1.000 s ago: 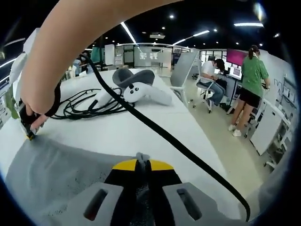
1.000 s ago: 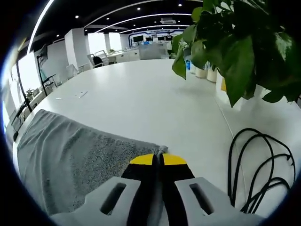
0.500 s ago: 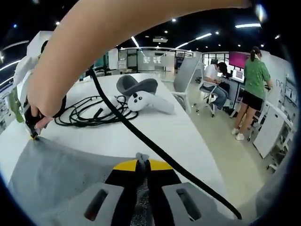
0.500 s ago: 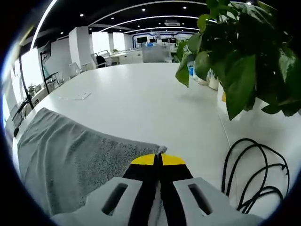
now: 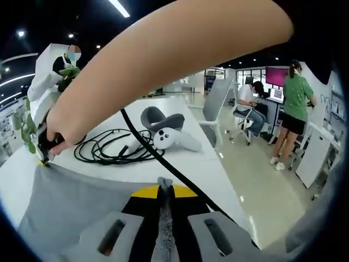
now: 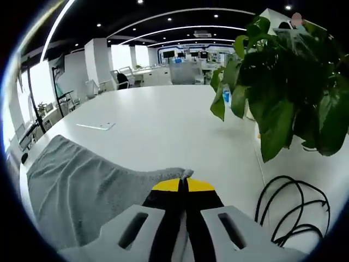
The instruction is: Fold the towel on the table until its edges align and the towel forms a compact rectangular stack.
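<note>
Pinching a corner of the grey towel (image 5: pixel 82 202), the left gripper (image 5: pixel 165 188) is seen in the left gripper view with its yellow-tipped jaws closed on the fabric, a small tuft standing up between the tips. From that corner the towel is spread away to the left over the white table (image 5: pixel 191 158). At the towel's far left corner the right gripper (image 5: pixel 43 146) is seen, held in a hand (image 5: pixel 68 123) whose forearm arches across the top of the view; a bit of yellow shows at its tip against the cloth. A black cable (image 5: pixel 163 164) runs from that hand down past the right of the left gripper. Beyond the towel a coil of black cable (image 5: pixel 109 150) lies on the table, and just past it a grey and white headset with a white controller (image 5: pixel 166 128). Further right, off the table, a standing person in a green top (image 5: pixel 294 109) and a seated person (image 5: pixel 245 101) are visible.

In the right gripper view the right gripper (image 6: pixel 185 185) is likewise clamped on a towel corner (image 6: pixel 182 174), with the towel (image 6: pixel 82 185) stretching left of the jaws. To the right a looped black cable (image 6: pixel 292 210) lies on the table (image 6: pixel 163 120), and above it a leafy potted plant (image 6: pixel 283 93) stands.
</note>
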A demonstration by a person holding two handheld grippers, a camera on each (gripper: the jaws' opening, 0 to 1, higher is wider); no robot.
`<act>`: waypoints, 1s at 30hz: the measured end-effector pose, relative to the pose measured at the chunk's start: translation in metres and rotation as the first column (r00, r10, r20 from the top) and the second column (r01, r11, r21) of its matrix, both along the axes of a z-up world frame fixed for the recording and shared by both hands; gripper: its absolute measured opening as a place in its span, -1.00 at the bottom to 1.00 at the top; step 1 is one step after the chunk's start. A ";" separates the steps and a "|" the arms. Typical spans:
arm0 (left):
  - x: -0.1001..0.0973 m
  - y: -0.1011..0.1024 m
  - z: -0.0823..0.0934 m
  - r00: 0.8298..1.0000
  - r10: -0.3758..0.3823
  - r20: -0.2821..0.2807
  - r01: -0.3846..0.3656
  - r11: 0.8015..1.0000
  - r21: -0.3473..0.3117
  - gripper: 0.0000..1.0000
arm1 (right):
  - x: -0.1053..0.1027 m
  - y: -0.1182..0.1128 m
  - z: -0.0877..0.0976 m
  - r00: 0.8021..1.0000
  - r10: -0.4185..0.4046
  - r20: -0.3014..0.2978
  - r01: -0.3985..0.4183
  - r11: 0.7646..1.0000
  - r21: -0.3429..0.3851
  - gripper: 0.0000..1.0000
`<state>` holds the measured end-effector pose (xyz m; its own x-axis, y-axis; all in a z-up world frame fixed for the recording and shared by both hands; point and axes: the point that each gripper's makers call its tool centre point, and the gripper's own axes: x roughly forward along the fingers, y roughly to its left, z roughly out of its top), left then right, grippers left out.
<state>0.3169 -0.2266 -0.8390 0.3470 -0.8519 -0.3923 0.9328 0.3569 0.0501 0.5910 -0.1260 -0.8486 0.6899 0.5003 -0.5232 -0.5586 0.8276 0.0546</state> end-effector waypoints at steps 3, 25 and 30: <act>0.003 0.008 0.006 1.000 0.024 0.012 -0.024 1.000 0.000 -0.87 | -0.004 0.006 0.008 1.000 0.018 0.009 -0.018 1.000 0.010 -1.00; -0.005 0.064 0.087 0.985 0.147 0.086 -0.136 0.983 -0.123 -0.87 | -0.018 0.045 0.083 0.990 0.075 0.118 -0.087 0.991 0.099 -1.00; -0.010 0.081 0.101 0.979 0.186 0.087 -0.171 0.972 -0.163 -0.87 | -0.025 0.057 0.101 0.987 0.086 0.135 -0.102 0.988 0.119 -1.00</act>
